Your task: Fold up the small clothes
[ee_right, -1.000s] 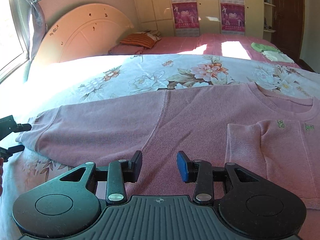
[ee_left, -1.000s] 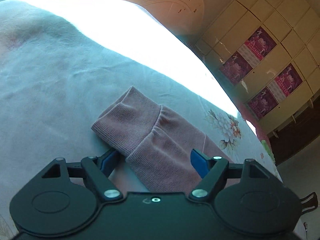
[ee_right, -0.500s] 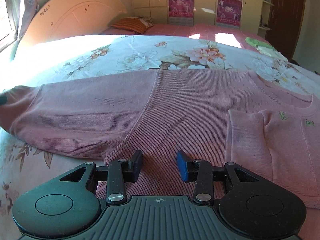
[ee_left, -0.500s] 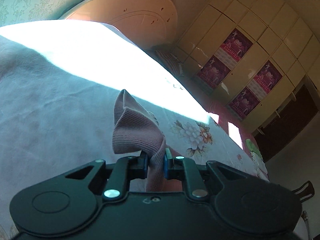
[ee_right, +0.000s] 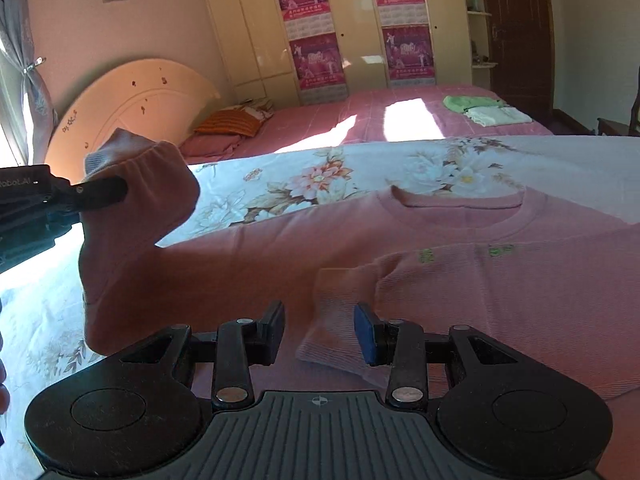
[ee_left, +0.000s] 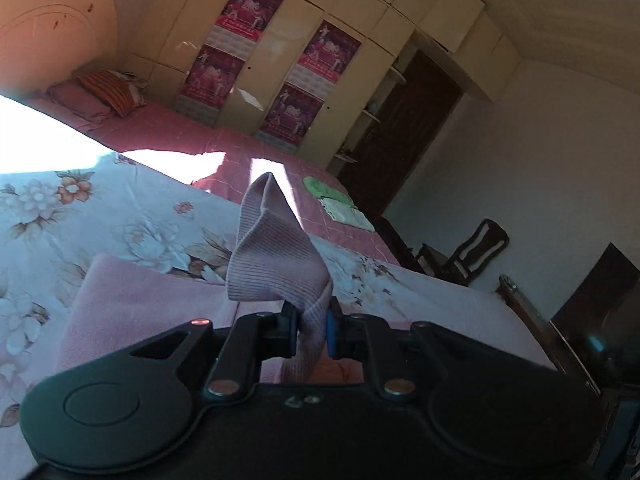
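Folding in progress: pink sweater (ee_right: 400, 248), ribbed knit, lying front-up and flat on the floral bedspread (ee_right: 360, 168). One sleeve already lies across the chest, its ribbed cuff (ee_right: 340, 320) pale and square-ended. Left gripper (ee_left: 312, 330), jaws just drawn together, clamped on the second sleeve (ee_right: 136, 200) behind its cuff, with that sleeve raised off the bed in a soft hump. Right gripper (ee_right: 320, 330), jaws apart, nothing between the pads, hovers low over the folded cuff. Step in hand, by my reckoning: carrying the second sleeve inward. Next move calls for laying it flat over the body, alongside or over the first, without dragging the shoulder. Fabric: limp, fine-ribbed, gathered where cuff joins sleeve.
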A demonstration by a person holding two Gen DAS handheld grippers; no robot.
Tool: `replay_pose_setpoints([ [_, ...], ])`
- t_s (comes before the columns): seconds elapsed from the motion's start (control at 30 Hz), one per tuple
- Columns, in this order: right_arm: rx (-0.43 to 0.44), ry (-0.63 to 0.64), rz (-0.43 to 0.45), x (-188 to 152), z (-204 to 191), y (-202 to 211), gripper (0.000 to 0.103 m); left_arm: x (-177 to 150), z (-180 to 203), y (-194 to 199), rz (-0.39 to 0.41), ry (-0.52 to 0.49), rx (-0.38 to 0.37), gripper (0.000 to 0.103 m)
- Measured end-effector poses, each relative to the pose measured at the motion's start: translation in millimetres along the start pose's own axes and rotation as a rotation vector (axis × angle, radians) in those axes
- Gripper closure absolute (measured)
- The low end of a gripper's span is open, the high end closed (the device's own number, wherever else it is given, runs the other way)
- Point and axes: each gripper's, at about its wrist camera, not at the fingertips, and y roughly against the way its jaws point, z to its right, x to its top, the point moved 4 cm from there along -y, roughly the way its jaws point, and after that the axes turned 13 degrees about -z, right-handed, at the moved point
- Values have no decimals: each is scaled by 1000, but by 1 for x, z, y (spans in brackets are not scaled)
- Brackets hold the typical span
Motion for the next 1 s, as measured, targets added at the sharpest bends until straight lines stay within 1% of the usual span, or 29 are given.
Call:
replay_pose_setpoints([
  [0.03,-12,-9,2,-2,12,5,65,-8,15,-17,-33,-19,-23,91],
  [0.1,-34,-33,-3,-7,39,16,65,-22,39,-44,-85,-58,-42,91],
  [0.17,-56,-54,-9,-13,61,24,64,-38,56,-71,-146,-116,-30,91],
  [0.2,-60,-64,-14,-15,70,27,64,-45,60,-82,-181,-135,-22,89],
  [0.27,-49,-84,-30,-20,85,32,64,-59,63,-100,-259,-151,5,78],
  [0.3,-39,-92,-36,-22,90,33,64,-63,61,-104,-281,-157,28,73],
  [0.37,-12,-100,-42,-25,95,37,64,-66,61,-98,-285,-164,51,49],
  [0.4,5,-102,-45,-28,97,39,64,-64,60,-91,-262,-163,69,31],
  [0.43,13,-108,-43,-30,97,42,60,-61,60,-82,-226,-173,90,25],
  [0.47,18,-113,-43,-30,97,43,53,-59,63,-73,-205,-186,86,25],
  [0.5,29,-119,-40,-31,96,44,34,-56,61,-65,-193,-194,89,25],
  [0.53,41,-121,-37,-31,95,45,24,-50,58,-56,-174,-199,112,25],
  [0.57,54,-122,-38,-31,93,45,24,-48,53,-45,-153,-197,141,24],
  [0.63,71,-136,-57,-30,92,40,24,-46,38,-25,-127,-168,205,23],
  [0.67,74,-152,-66,-29,93,36,24,-45,28,-22,-125,-152,231,23],
  [0.77,75,-199,-97,-28,99,21,24,-43,-5,-8,-135,-94,329,24],
  [0.87,68,-229,-121,-26,100,7,26,-46,-32,1,-129,-52,399,24],
  [0.9,73,-240,-134,-26,100,2,40,-47,-39,2,-129,-39,410,24],
  [0.93,76,-247,-146,-26,99,-2,61,-48,-45,4,-131,-30,420,24],
  [0.97,68,-250,-151,-26,98,-5,63,-49,-51,4,-136,-23,427,24],
  [1.0,61,-246,-149,-25,96,-6,63,-50,-56,4,-142,-18,430,24],
])
